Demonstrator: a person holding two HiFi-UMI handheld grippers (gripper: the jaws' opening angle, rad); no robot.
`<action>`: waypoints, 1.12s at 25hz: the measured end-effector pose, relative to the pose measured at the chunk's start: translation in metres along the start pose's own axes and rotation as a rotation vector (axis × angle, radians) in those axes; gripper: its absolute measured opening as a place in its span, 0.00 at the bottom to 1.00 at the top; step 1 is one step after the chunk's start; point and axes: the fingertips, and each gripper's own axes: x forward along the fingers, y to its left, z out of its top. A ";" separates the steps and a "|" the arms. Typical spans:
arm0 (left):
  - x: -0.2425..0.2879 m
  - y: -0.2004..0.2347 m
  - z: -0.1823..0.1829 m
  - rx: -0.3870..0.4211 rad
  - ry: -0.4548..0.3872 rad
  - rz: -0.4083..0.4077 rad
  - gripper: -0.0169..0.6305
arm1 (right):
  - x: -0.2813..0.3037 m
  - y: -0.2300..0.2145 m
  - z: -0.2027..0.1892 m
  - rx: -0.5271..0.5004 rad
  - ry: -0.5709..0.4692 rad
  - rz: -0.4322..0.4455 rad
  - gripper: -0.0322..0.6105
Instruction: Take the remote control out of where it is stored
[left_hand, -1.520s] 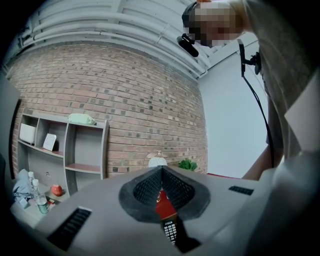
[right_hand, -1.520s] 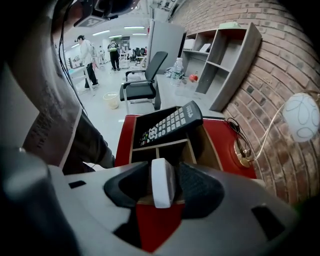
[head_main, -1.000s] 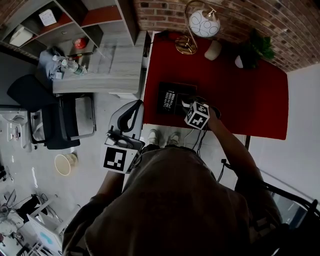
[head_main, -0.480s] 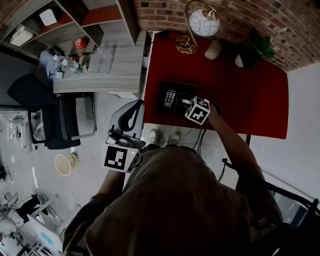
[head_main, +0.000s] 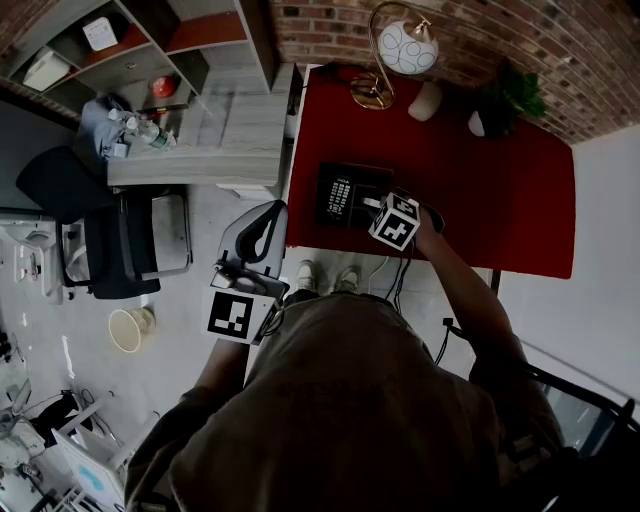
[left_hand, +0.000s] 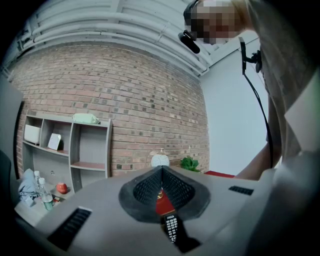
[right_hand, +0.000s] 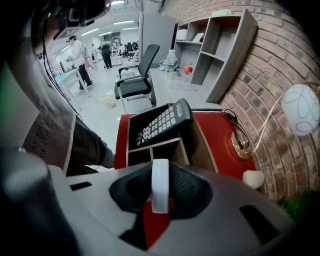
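A black remote (right_hand: 161, 121) with rows of buttons lies slanted in the dark compartment box (right_hand: 151, 146) on the red table (head_main: 500, 200). The same remote (head_main: 339, 197) and box (head_main: 326, 216) show near the table's front edge in the head view. My right gripper (right_hand: 160, 186) points steeply down over the box. Its jaws have just been closing and are shut on a slim white object (right_hand: 160, 175) seen edge-on; I cannot tell what it is. In the head view the right gripper (head_main: 376, 206) hides most of it. My left gripper (head_main: 262, 228) is held level off the table's left side, shut and empty (left_hand: 161, 172).
A lamp with a white globe (head_main: 407, 47) and gold base (head_main: 372, 95), a small white thing (head_main: 427, 100) and a plant (head_main: 515, 95) stand along the brick wall. A shelf unit (head_main: 150, 50), a desk and an office chair (head_main: 120, 240) are at the left.
The right gripper has edged slightly toward the box. The left gripper has stayed where it was.
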 end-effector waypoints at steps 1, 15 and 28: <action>-0.001 0.000 0.001 0.002 -0.002 -0.001 0.04 | -0.003 0.001 0.001 0.004 -0.008 0.001 0.18; 0.004 0.001 0.013 0.047 -0.021 -0.017 0.04 | -0.106 -0.007 0.028 0.094 -0.242 -0.114 0.18; 0.026 -0.008 0.031 0.071 -0.049 -0.078 0.04 | -0.268 -0.040 0.070 0.196 -0.729 -0.412 0.18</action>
